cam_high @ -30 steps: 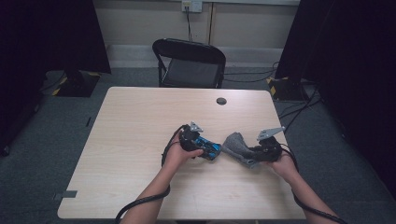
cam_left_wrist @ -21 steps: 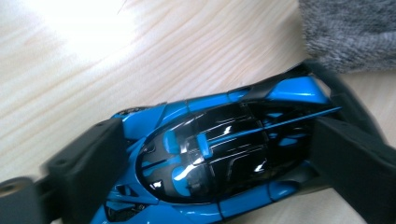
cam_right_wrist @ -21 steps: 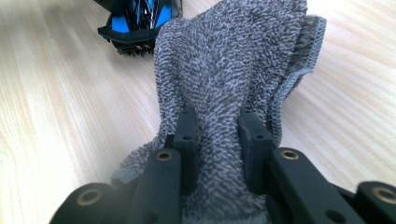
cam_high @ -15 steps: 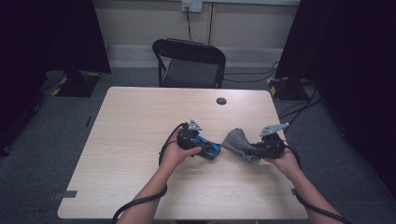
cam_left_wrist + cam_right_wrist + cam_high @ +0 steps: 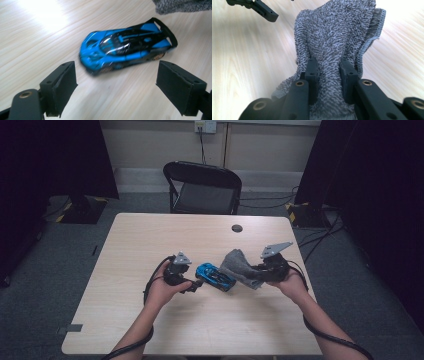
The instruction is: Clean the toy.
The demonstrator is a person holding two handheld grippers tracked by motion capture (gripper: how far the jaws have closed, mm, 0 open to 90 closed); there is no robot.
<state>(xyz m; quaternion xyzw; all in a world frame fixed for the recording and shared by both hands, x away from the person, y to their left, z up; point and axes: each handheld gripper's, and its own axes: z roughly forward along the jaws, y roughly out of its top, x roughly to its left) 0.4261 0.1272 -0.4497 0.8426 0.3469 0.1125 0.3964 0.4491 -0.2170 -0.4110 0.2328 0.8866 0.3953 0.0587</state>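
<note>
1. At the middle of the counter (image 5: 150,320), a blue and black toy car (image 5: 215,276) sits on its wheels, with a grey cloth (image 5: 239,266) just to its right, bunched and lifted off the wood.
2. Left claw (image 5: 116,87) stands wide, its 2 black pads on either side of the car's near flank but touching neither end; earlier frames show it a little wider, so the jaws have just been closing, and the car lies ahead of them rather than between them.
3. Right claw (image 5: 328,82) is pinched narrow on a fold of the cloth, the terry pile bulging up between and above the pads.
4. My reading of the step: steady the car, then wipe it with the cloth.
5. To do it well, the left claw should slide forward until the pads flank the car's body, then close across the width, not the length, so the wheels stay planted.
6. Right hand (image 5: 292,285) would do best bringing a loose, hanging part of the cloth over the roof, keeping the hard jaws clear of the paint.
7. Seen from the left gripper view, the car is glossy, low and wedge-shaped, with a black cockpit, a looped rear wing and gold-toned wheels; its nose is blurred.
</note>
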